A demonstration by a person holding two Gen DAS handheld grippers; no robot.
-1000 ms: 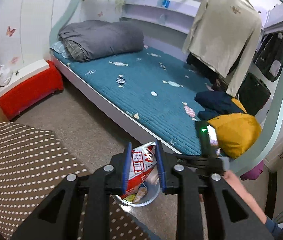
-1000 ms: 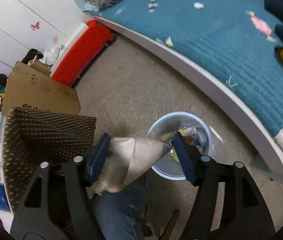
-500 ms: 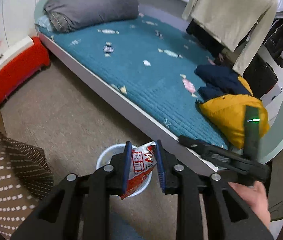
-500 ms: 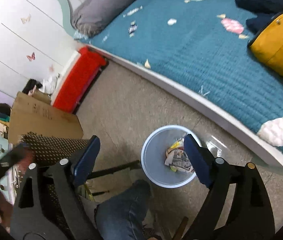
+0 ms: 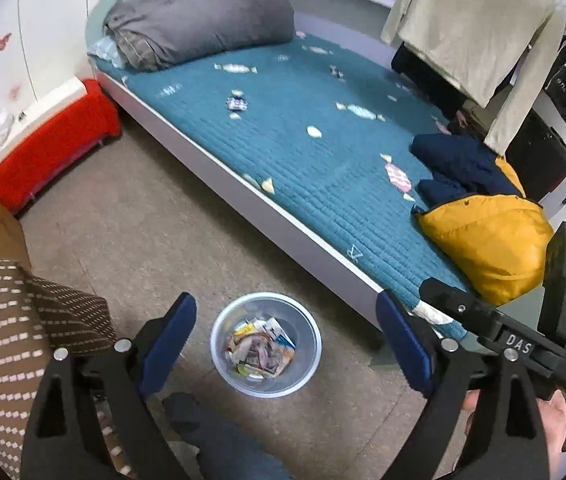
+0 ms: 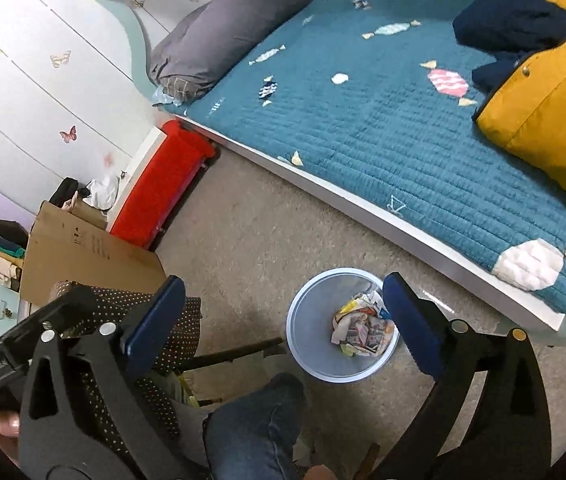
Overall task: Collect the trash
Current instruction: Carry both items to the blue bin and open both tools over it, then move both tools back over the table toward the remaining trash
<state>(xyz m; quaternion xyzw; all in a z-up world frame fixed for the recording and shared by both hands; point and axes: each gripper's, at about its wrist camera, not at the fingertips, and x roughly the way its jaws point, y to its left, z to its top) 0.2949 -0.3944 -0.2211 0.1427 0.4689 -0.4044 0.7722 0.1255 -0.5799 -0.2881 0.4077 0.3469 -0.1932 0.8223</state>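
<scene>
Bare grey floor lay open across the middle of the left wrist view, bounded at left by a dotted brown cloth and at right by the bed's white edge. The left gripper tilted downward, its jaws opening wide with nothing between them, above the translucent wastebasket holding crumpled wrappers. The right gripper, jaws likewise opening and empty, hung over the same basket. A teal quilt filled the upper right.

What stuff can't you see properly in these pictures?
- Bin bottom, both views: crumpled wrappers cover it; their print is too small to read.
- Bin's right rim, right wrist view: the right claw finger covers it.
- Under the bed: hidden by its frame.
</scene>
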